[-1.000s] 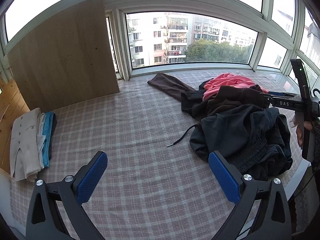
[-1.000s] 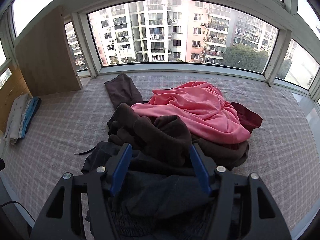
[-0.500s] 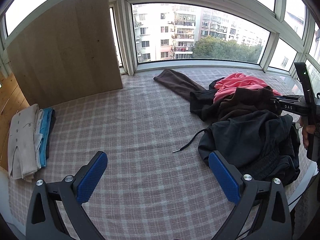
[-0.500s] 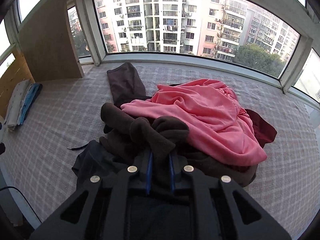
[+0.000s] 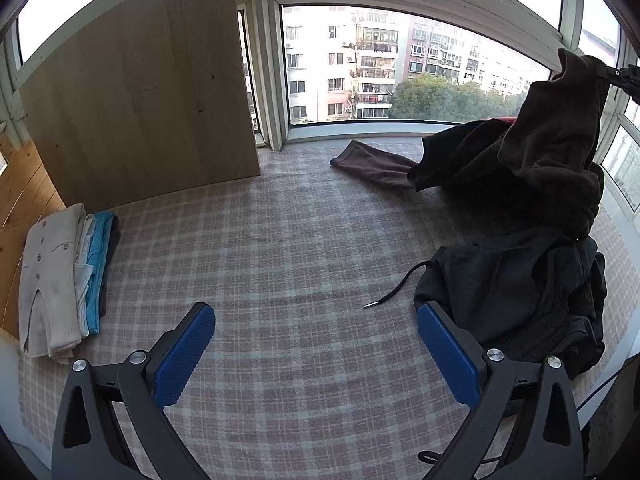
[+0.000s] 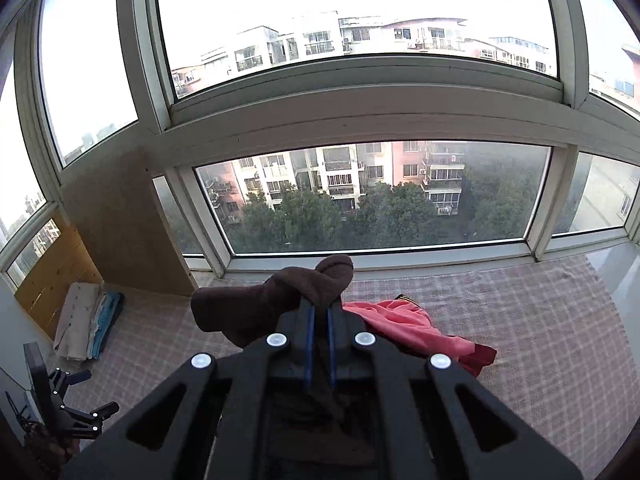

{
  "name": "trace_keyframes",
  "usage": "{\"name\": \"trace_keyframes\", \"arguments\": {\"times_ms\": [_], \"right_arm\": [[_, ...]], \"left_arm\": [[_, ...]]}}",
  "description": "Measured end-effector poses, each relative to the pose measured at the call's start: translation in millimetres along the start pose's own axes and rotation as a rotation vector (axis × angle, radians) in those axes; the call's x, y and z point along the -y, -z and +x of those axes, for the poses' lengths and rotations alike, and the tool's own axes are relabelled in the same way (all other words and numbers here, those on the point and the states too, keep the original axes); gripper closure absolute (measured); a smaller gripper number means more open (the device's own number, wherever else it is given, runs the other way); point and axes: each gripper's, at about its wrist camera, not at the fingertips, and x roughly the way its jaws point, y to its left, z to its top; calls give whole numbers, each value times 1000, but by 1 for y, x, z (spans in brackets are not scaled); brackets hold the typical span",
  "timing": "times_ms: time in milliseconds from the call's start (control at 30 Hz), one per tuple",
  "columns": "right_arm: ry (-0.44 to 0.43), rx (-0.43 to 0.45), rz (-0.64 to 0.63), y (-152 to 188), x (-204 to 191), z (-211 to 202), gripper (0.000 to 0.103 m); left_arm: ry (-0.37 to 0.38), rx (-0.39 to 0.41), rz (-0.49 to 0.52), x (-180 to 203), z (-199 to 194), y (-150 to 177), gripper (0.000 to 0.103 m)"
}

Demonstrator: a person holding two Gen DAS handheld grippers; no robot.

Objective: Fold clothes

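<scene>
Two grippers: our right gripper [image 6: 319,312] clamps the brown fleece garment [image 5: 556,148] aloft; our left gripper [image 5: 316,354] hangs wide open, empty, over the plaid mat [image 5: 288,240].

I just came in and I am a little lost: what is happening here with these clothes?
A person is folding clothes. The right gripper is shut on a brown garment and holds it up above the pile. The left gripper hangs open over the checked cover, holding nothing. A folded stack lies at the left.
</scene>
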Motion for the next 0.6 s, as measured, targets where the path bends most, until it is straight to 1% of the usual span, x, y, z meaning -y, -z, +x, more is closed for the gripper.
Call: {"name": "trace_keyframes", "arguments": {"times_ms": [133,233,433,467,500,533,567,600], "right_arm": [[11,78,-4,-19,-3,-51,98],[19,136,-7,-34,-5,-90,98],[35,252,-13,-63,-10,-167,98],[38,233,-6,-59,-7,-164,97],[43,155,14,-41,1,-138,94],[61,58,28,-19,10,-107,77],[97,-68,32,10,22,-69,52],[136,-192,36,38,33,-33,50]], "left_arm": [[36,10,29,12,-3,-8,1],[63,32,76,30,-8,-15,1],[151,73,187,73,-22,-23,1],[166,75,205,80,-23,-23,1],[180,73,223,86,-23,-22,1],[192,65,238,94,-20,-19,1],[210,48,249,101,-17,-15,1],[237,14,253,111,-12,-9,1]]}}
